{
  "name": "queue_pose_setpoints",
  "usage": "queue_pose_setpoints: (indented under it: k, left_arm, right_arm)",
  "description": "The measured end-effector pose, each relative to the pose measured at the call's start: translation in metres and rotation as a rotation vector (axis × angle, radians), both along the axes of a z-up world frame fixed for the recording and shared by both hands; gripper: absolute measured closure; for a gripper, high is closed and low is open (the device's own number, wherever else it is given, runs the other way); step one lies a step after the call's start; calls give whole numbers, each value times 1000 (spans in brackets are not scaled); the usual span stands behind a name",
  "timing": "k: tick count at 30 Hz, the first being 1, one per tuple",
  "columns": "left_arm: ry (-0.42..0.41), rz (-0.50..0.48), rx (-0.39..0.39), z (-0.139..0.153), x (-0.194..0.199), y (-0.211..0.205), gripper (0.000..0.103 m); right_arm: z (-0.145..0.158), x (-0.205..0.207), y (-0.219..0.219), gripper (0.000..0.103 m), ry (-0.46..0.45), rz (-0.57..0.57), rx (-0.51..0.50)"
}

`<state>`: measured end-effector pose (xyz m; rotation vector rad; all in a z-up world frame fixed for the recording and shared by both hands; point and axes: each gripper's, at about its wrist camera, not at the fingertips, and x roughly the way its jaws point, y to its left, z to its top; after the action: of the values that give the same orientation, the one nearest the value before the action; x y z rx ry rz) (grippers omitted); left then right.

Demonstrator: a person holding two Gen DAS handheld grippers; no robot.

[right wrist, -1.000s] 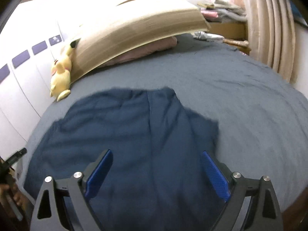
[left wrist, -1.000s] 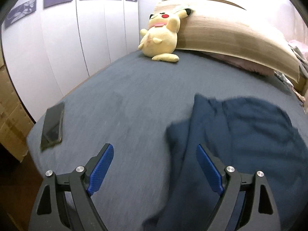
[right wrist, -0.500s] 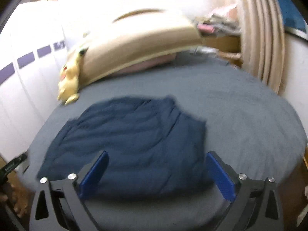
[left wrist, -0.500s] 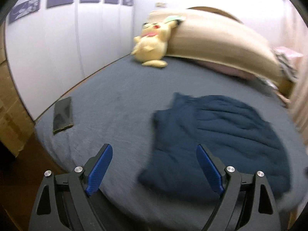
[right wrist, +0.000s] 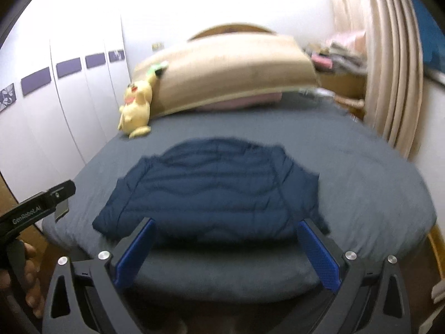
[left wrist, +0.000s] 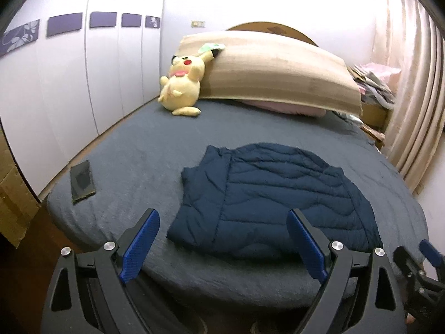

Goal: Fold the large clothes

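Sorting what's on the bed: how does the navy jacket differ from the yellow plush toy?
The navy jacket lies flat and folded near the foot of the bed; the yellow plush toy sits propped against the beige cushion at the head. The jacket is dark, quilted and far wider; the toy is pale and rounded. Both rest on the grey sheet, untouched.

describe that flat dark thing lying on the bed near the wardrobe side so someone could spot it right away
Start at the grey bed and go to its near corner beside the white wardrobe doors. The flat black phone lies there alone, apart from the folded navy puffer jacket: thin, rigid, glossy.
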<state>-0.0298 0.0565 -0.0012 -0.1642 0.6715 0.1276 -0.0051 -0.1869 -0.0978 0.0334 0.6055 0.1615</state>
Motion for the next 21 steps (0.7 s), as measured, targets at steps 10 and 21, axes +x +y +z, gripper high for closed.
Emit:
queue_pose_setpoints:
  k: [10, 21]
  left_arm:
    - [-6, 11, 49, 5, -1, -2, 10]
    - [-14, -9, 114, 10, -2, -20, 10]
  right_arm:
    - [-5, 1, 8, 1, 22, 14, -15]
    - [-11, 3, 4, 1, 41, 2, -4]
